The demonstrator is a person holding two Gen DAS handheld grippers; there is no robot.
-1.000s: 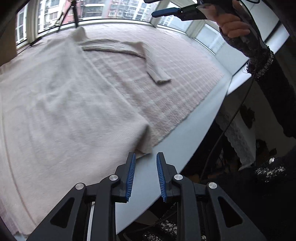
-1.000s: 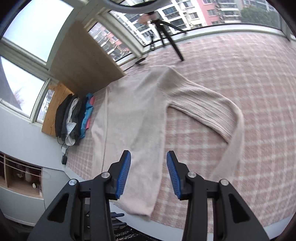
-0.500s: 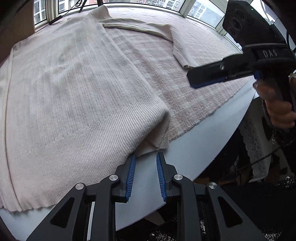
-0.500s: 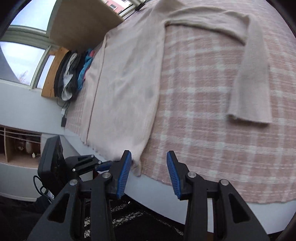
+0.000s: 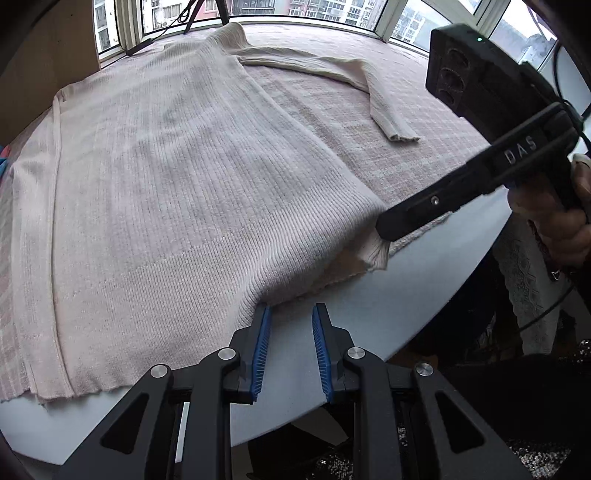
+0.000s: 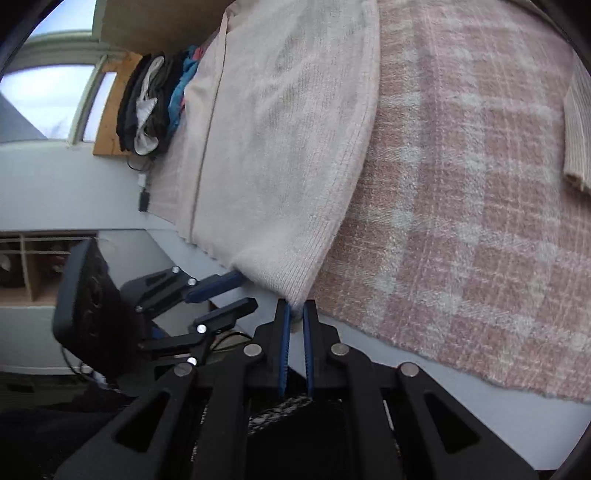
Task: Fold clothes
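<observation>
A cream ribbed sweater lies flat on a pink plaid blanket, one sleeve stretched out to the right. My right gripper is shut on the sweater's near hem corner at the table edge. In the left wrist view the right gripper pinches that corner from the right. My left gripper is open over bare table, its left fingertip just touching the hem, with nothing between the pads. It also shows in the right wrist view as the left gripper, beside the corner.
The white table shows as a bare strip in front of the blanket. A pile of dark and blue clothes lies at the far left end. A tripod stands by the windows. A person's hand holds the right gripper.
The right gripper came down from above the sweater to the table edge and closed on the hem corner. The left gripper shifted closer to the hem, its gap unchanged.
</observation>
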